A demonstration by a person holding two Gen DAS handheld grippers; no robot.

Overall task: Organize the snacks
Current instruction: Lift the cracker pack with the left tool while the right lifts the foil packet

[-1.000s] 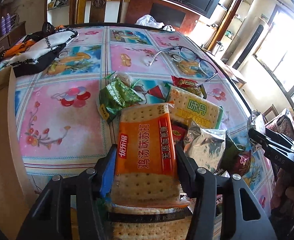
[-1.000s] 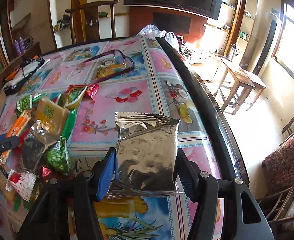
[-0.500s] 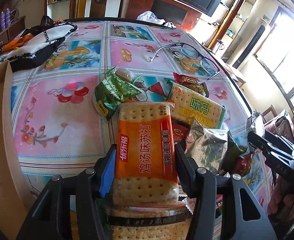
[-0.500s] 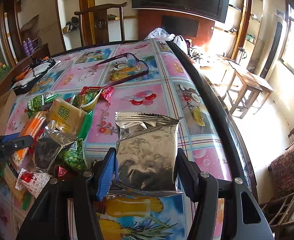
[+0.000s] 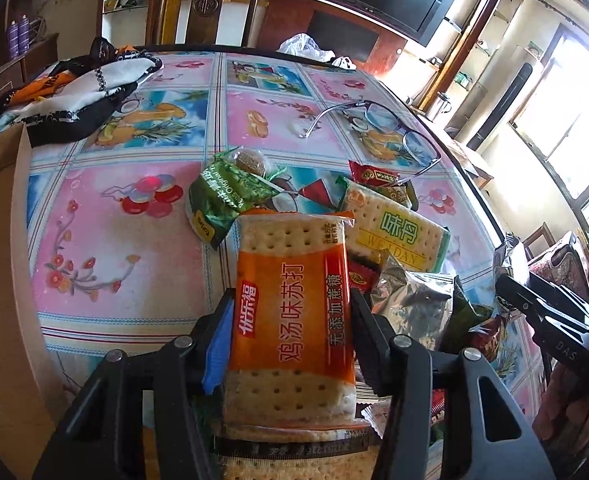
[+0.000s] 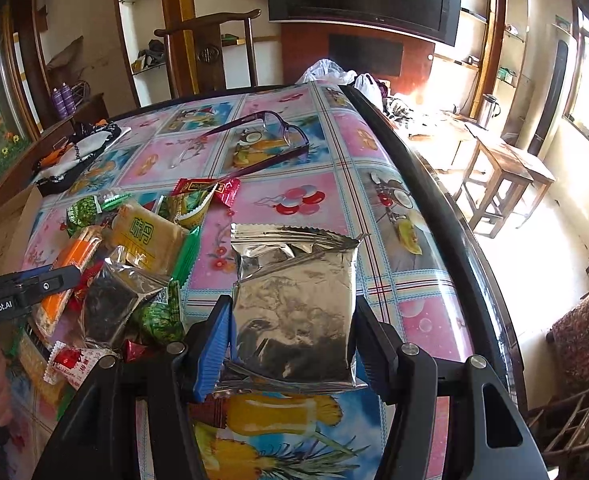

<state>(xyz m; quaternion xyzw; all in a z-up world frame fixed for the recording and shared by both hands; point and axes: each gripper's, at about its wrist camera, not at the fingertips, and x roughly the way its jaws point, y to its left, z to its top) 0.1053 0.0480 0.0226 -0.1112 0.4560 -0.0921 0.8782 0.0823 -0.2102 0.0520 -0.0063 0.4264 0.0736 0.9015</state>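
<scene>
In the left wrist view, the left gripper point(image 5: 290, 344) clamped an orange soda-cracker pack point(image 5: 292, 312) printed 优乐福 at lower centre, lifted clear of the snack pile point(image 5: 378, 236), probably for sorting; behind it lay a yellow pack point(image 5: 398, 232) reading WEIDAN. In the right wrist view, the right gripper point(image 6: 292, 344) pinched an unlabelled silver foil pouch point(image 6: 294, 304) at lower centre over the tablecloth point(image 6: 394, 216); "GenRobot.AI" showed at left.

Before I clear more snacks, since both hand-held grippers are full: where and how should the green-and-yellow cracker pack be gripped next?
Grip the green-and-yellow cracker pack across its short width, pads on the two long edges, coming from above. It lies flat and stiff on the pile, so its thin sides are the only graspable faces. Favour its far end: the silver pouch and red wrappers crowd the near end.
</scene>
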